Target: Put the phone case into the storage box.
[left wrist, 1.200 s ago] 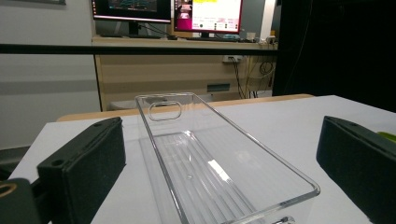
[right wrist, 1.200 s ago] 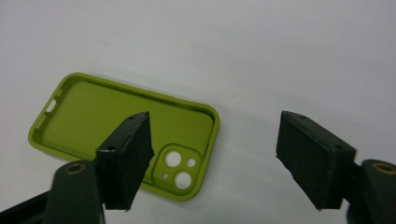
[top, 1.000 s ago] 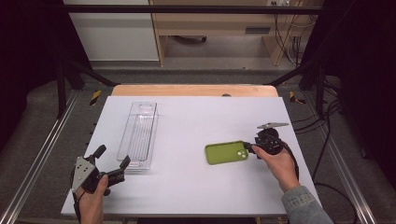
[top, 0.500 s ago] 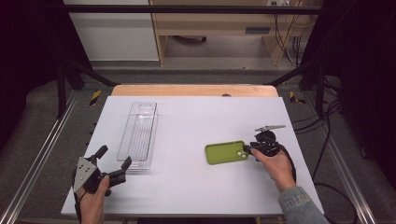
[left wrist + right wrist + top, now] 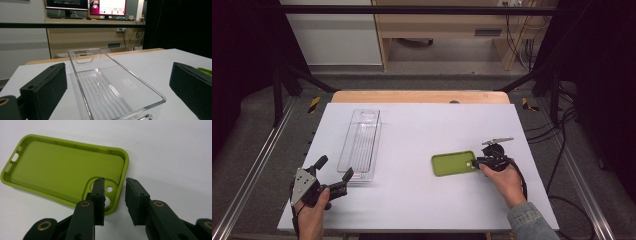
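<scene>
The green phone case (image 5: 67,167) – judged light, soft, bendy – is straddled at its camera-hole end wall by the right tool (image 5: 113,195), whose jaws, just closing, are not yet pressed on it.

A clear plastic tray (image 5: 360,145) lies lengthwise on the left half of the white desk (image 5: 422,125), open side up, with a handle slot in its far end wall. Beyond the desk stands a wooden bench (image 5: 447,25). Two lit monitors (image 5: 85,4) sit on it.

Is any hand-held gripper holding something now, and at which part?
Nothing yet: the closing right hand-held gripper straddles the green phone case edge, pads apart; left hand-held gripper open.
</scene>
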Available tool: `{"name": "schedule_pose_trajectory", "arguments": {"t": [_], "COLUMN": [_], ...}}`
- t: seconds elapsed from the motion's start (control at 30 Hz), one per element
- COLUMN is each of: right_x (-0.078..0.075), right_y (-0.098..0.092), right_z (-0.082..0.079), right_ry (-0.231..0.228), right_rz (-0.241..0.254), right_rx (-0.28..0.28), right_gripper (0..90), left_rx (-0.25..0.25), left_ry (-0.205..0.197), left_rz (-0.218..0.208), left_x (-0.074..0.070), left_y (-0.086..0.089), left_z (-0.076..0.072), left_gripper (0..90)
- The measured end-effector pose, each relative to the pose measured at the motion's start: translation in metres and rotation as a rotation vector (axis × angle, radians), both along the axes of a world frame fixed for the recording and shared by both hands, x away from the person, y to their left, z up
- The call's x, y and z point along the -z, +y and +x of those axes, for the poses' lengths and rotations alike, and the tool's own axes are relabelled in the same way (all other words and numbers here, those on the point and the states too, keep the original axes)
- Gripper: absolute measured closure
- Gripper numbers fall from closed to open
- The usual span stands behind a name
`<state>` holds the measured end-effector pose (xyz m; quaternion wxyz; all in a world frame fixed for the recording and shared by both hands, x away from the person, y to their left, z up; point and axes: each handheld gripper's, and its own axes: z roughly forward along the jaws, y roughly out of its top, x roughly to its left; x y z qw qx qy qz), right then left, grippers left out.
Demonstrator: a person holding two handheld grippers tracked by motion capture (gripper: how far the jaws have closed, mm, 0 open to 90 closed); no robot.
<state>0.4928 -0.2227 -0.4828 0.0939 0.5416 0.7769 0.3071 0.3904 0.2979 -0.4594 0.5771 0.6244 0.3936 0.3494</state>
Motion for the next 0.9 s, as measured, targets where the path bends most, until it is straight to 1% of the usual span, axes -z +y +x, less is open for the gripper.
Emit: {"name": "schedule_pose_trajectory", "arguments": {"t": [0.07, 0.2, 0.23, 0.33, 0.4, 0.5, 0.6, 0.67, 0.73, 0.9], "right_x": [0.003, 0.005, 0.006, 0.007, 0.008, 0.008, 0.009, 0.009, 0.010, 0.010], "right_y": [0.001, 0.002, 0.002, 0.002, 0.003, 0.006, 0.009, 0.010, 0.012, 0.014], "right_z": [-0.002, -0.005, -0.006, -0.007, -0.010, -0.012, -0.015, -0.016, -0.017, -0.018], "right_ry": [-0.007, -0.021, -0.034, -0.042, -0.059, -0.076, -0.099, -0.101, -0.114, -0.117], "right_rz": [-0.020, -0.016, -0.019, -0.022, -0.030, -0.051, -0.068, -0.069, -0.083, -0.084], "right_rx": [0.006, 0.015, 0.019, 0.022, 0.026, 0.032, 0.051, 0.058, 0.071, 0.080], "right_gripper": [69.6, 70.6, 71.0, 71.4, 71.8, 72.1, 72.9, 73.1, 74.6, 76.8], "left_rx": [0.000, -0.002, -0.001, 0.000, -0.001, -0.001, -0.001, 0.000, 0.000, 0.000], "left_ry": [-0.001, 0.001, 0.001, 0.000, 0.002, 0.003, 0.002, 0.004, 0.005, 0.006], "left_rz": [0.000, -0.002, -0.001, 0.000, 0.001, 0.003, -0.001, 0.005, 0.004, 0.005], "left_x": [0.000, 0.000, 0.000, 0.000, 0.000, 0.000, 0.000, 0.000, 0.000, 0.000], "left_y": [0.000, 0.001, 0.001, 0.000, 0.000, 0.001, 0.000, 0.001, 0.000, 0.000], "left_z": [0.000, 0.000, 0.000, 0.000, 0.001, 0.001, 0.001, 0.001, 0.001, 0.001], "left_gripper": [0.7, 0.7, 0.8, 0.8, 0.8, 0.7, 0.8, 0.7, 0.8, 0.7]}}
